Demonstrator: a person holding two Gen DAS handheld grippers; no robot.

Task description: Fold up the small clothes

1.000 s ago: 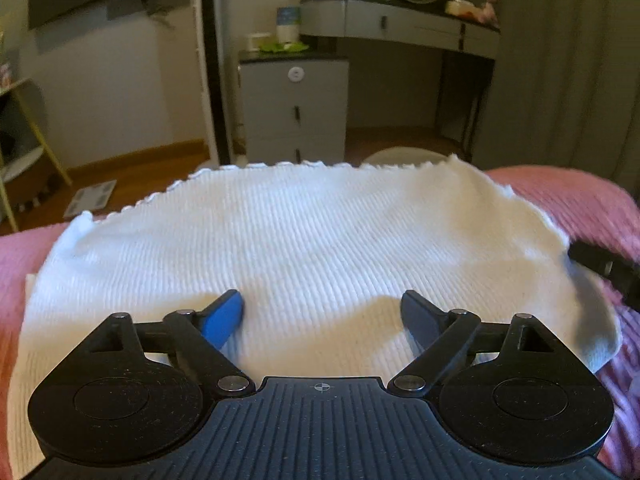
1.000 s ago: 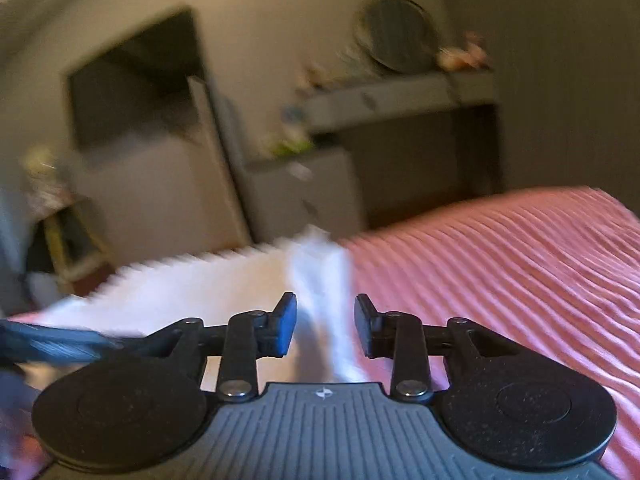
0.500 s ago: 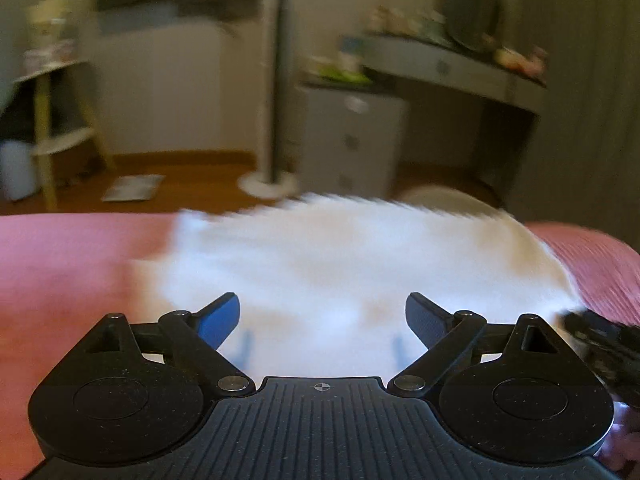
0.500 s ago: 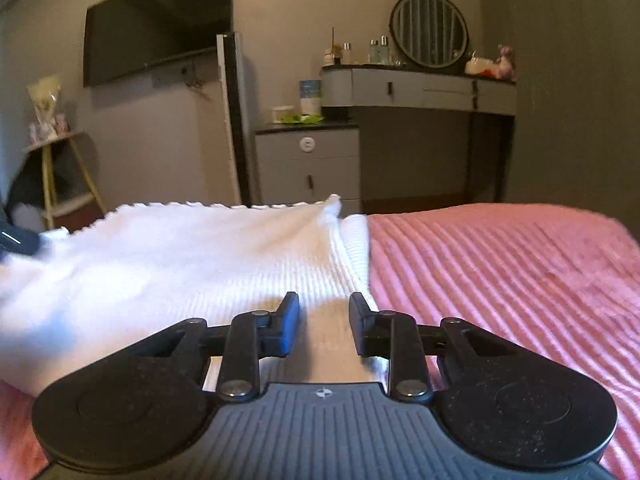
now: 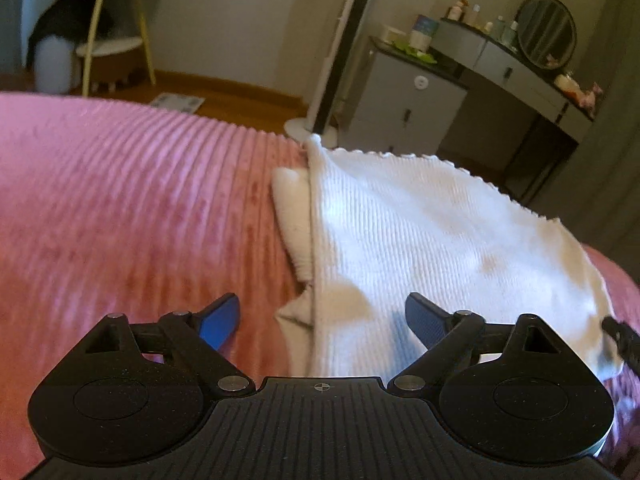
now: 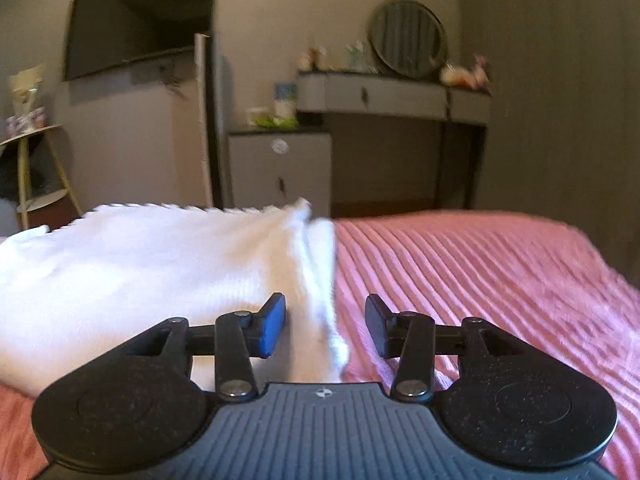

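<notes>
A white ribbed knit garment (image 5: pixel 420 240) lies folded on the pink ribbed bedspread (image 5: pixel 120 208). My left gripper (image 5: pixel 322 320) is open and empty, low over the garment's left folded edge, with an under layer sticking out beside it. In the right wrist view the garment (image 6: pixel 160 264) fills the left half. My right gripper (image 6: pixel 326 328) is open and empty, straddling the garment's right edge. The tip of the right gripper shows at the far right of the left wrist view (image 5: pixel 624 340).
The bedspread (image 6: pixel 480 280) extends right. Beyond the bed's far edge stand a grey drawer cabinet (image 5: pixel 404 108), a dressing table with a round mirror (image 6: pixel 408 38), a tall floor fan (image 5: pixel 340 52), a wall TV (image 6: pixel 140 20) and a small side table (image 5: pixel 116 44).
My left gripper swung left from the garment's middle to its left edge. My right gripper opened wider, from a narrow gap around the right edge to clearly open.
</notes>
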